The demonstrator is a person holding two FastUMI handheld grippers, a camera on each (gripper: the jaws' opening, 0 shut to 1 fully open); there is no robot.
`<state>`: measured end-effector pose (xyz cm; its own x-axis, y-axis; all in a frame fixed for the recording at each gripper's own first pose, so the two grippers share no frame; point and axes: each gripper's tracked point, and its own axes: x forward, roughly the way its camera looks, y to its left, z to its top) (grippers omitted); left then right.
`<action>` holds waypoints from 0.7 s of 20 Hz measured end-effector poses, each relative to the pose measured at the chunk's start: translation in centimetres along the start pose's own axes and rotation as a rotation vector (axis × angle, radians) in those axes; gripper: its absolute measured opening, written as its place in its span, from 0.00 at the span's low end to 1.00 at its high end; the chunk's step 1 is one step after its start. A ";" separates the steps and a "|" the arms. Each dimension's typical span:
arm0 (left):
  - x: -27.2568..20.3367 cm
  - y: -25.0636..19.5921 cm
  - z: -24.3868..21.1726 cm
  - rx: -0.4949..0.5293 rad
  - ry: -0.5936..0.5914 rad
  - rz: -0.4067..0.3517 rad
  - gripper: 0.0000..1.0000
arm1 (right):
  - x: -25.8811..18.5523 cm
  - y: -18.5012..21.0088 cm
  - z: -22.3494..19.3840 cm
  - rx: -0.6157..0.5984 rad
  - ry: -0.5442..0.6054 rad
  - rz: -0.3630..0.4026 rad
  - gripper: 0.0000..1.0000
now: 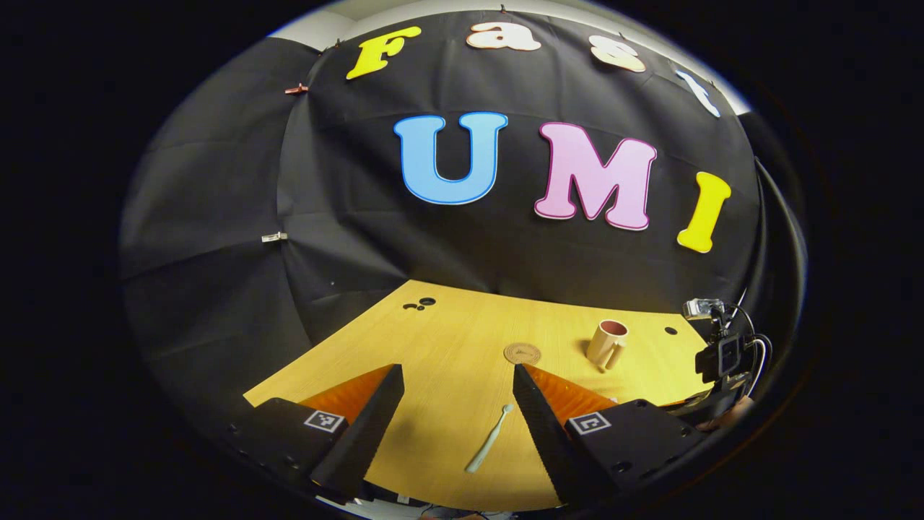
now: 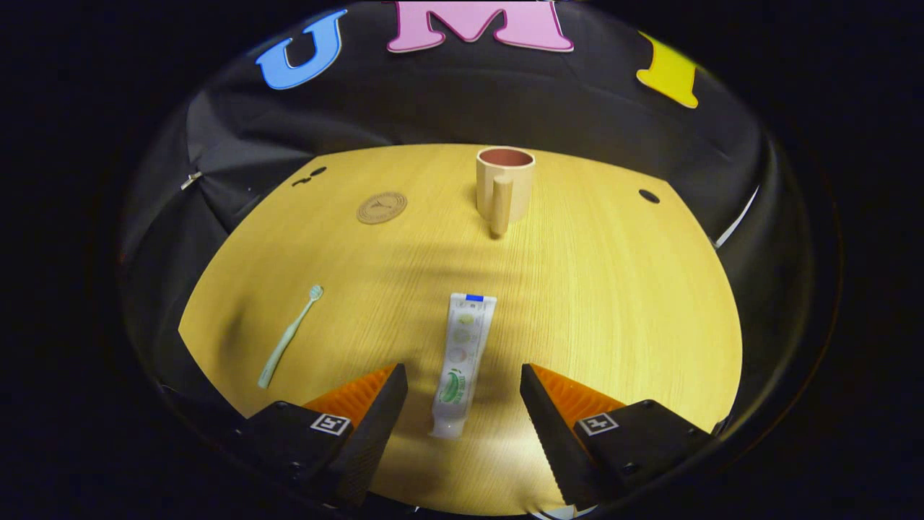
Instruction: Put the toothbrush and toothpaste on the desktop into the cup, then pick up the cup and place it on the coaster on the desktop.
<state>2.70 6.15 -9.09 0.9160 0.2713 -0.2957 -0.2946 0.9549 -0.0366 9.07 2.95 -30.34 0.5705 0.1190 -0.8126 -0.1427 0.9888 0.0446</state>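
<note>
A pale green toothbrush (image 1: 489, 438) lies flat on the wooden desktop (image 1: 447, 347) between the fingers of my open left gripper (image 1: 457, 375), which hovers above it. In the right gripper view the same toothbrush (image 2: 289, 335) lies at the left. A white toothpaste tube (image 2: 460, 361) lies lengthwise between the fingers of my open right gripper (image 2: 463, 375), cap end nearest. The beige cup (image 2: 504, 185) with a handle stands upright farther back, seen as the cup (image 1: 607, 344) in the left gripper view. A round wooden coaster (image 2: 381, 207) lies left of it, the same coaster (image 1: 522, 353).
The other gripper (image 1: 722, 357) with its camera and cables, held by a hand, sits at the right edge of the left gripper view. Small dark holes (image 1: 419, 304) mark the desktop's far side, and another hole (image 2: 648, 196) lies right of the cup. Black cloth walls surround the desk.
</note>
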 end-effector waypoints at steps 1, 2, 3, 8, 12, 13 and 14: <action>0.1 -0.2 -0.2 0.006 0.010 0.006 0.97 | 0.8 -0.2 -0.2 0.001 0.021 0.000 0.98; 0.3 -0.4 -0.5 0.010 0.017 0.010 0.97 | 1.6 -0.4 -0.3 0.000 0.040 -0.002 0.98; 0.4 -0.6 -0.6 0.013 0.022 0.012 0.97 | 2.3 -0.5 -0.5 -0.001 0.057 -0.004 0.98; 0.9 -1.4 -1.2 0.013 0.042 0.023 0.97 | 4.6 0.3 -2.0 0.027 0.154 -0.003 0.99; 0.9 -1.2 -1.6 0.010 0.051 0.017 0.97 | 5.4 0.0 -1.7 0.078 0.165 -0.052 0.97; 1.0 -1.1 -1.7 0.011 0.060 0.017 0.97 | 5.4 0.0 -1.9 0.070 0.183 -0.066 0.96; 1.1 -0.8 -2.1 0.013 0.071 0.015 0.97 | 5.5 -0.3 -1.9 0.053 0.194 -0.079 0.96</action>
<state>3.35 5.38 -11.39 0.8898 0.2767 -0.3630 -0.3042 0.9524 -0.0199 10.66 3.14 -35.92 0.4112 0.0263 -0.9112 -0.0580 0.9983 0.0026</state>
